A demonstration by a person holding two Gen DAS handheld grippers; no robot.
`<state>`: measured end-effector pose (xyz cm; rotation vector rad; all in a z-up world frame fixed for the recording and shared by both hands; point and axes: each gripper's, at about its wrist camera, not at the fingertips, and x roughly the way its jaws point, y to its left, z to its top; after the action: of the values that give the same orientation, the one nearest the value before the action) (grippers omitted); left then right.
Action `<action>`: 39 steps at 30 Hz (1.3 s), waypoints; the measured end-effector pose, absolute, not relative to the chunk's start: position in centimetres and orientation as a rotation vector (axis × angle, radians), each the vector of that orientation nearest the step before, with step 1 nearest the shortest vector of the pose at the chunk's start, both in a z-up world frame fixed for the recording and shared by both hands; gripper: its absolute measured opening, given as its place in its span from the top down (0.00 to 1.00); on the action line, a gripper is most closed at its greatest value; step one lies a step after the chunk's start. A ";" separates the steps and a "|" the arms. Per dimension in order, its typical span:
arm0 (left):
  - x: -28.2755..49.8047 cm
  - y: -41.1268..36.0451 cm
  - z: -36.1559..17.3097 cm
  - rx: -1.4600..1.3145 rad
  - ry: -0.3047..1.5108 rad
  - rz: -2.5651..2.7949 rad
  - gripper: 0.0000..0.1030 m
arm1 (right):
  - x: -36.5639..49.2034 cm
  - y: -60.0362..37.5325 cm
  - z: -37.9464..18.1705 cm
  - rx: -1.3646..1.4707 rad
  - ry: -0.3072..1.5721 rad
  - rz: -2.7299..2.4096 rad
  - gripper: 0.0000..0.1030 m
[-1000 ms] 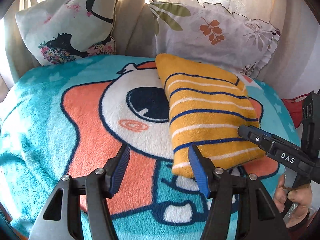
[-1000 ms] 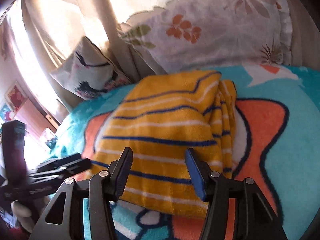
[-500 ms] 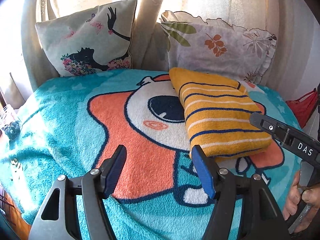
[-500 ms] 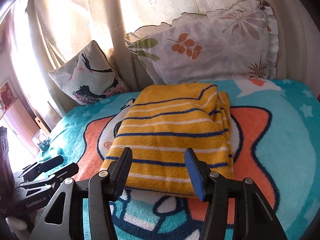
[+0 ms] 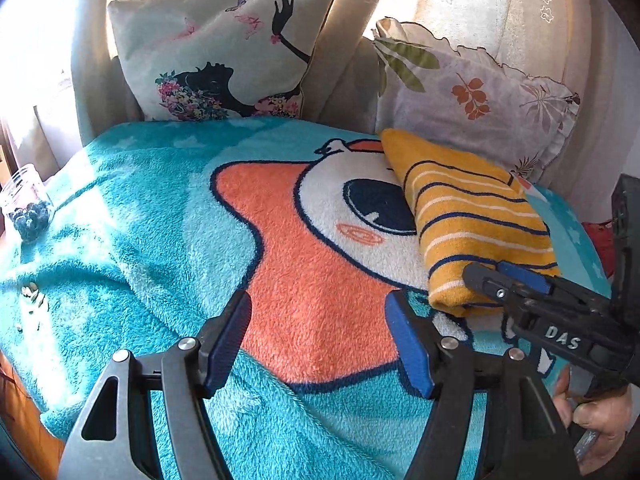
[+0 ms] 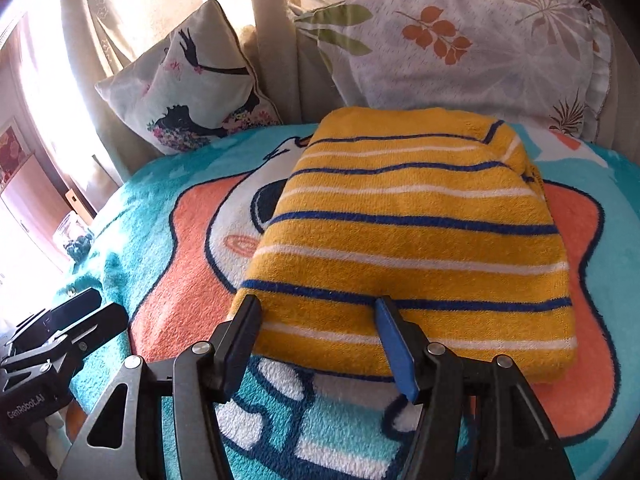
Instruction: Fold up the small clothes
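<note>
Yellow striped knit: the sweater point(image 6: 412, 236) lies as a compact folded stack on the blanket point(image 5: 120, 248), centre of the right wrist view. Folding appears complete; at most a tidy or placement step remains, by judgement.

Nearest, the right gripper point(image 6: 316, 340) is spread and holds nothing, its fingertips level with the stack's near edge. The left gripper point(image 5: 316, 340), also spread and empty, sits over bare blanket at lower centre of the left wrist view.

Open blanket extends left of the stack. Farther back, two pillows point(image 5: 224, 52) against the curtain point(image 6: 160, 0) limit travel; the stack's far edge lies just beside the leaf-print one.
</note>
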<state>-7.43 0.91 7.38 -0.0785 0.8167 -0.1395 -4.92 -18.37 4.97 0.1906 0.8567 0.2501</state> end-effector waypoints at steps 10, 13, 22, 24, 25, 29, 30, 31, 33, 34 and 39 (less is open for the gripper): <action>-7.2 1.6 6.5 -0.100 0.845 -0.151 0.33 | 1.2 -18.9 8.1 0.167 0.776 0.219 0.37; -7.4 1.8 6.7 -0.100 0.841 -0.145 0.33 | 4.8 -19.0 5.0 0.203 0.888 0.217 0.37; -6.9 1.8 6.4 -0.089 0.855 -0.138 0.33 | 4.4 -20.0 7.5 0.194 0.798 0.224 0.36; -6.9 1.5 6.3 -0.083 0.858 -0.144 0.33 | 4.9 -21.6 7.0 0.206 0.821 0.183 0.36; -6.9 1.4 6.3 -0.079 0.859 -0.148 0.33 | 5.2 -22.7 6.4 0.222 0.840 0.157 0.36; -6.5 0.6 7.0 -0.062 0.849 -0.169 0.32 | 4.9 -26.7 5.8 0.301 0.840 0.157 0.43; -6.2 0.2 7.4 -0.056 0.844 -0.179 0.32 | 4.7 -27.3 6.0 0.289 0.834 0.143 0.42; -5.9 -0.2 7.7 -0.050 0.841 -0.194 0.32 | 4.4 -27.7 6.3 0.266 0.828 0.119 0.42; -5.0 -1.2 8.5 -0.036 0.836 -0.238 0.32 | 4.1 -28.5 6.7 0.239 0.821 0.094 0.42; -4.5 -1.8 9.0 -0.029 0.832 -0.264 0.31 | 4.1 -28.8 6.9 0.239 0.818 0.094 0.42; -0.2 -4.9 10.8 -0.059 0.808 -0.371 0.26 | 3.6 -30.4 8.1 0.234 0.764 0.056 0.40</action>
<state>-0.22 -4.91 10.75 -0.0590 0.8083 -0.3709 3.60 -30.37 8.12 0.2341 0.7636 0.0560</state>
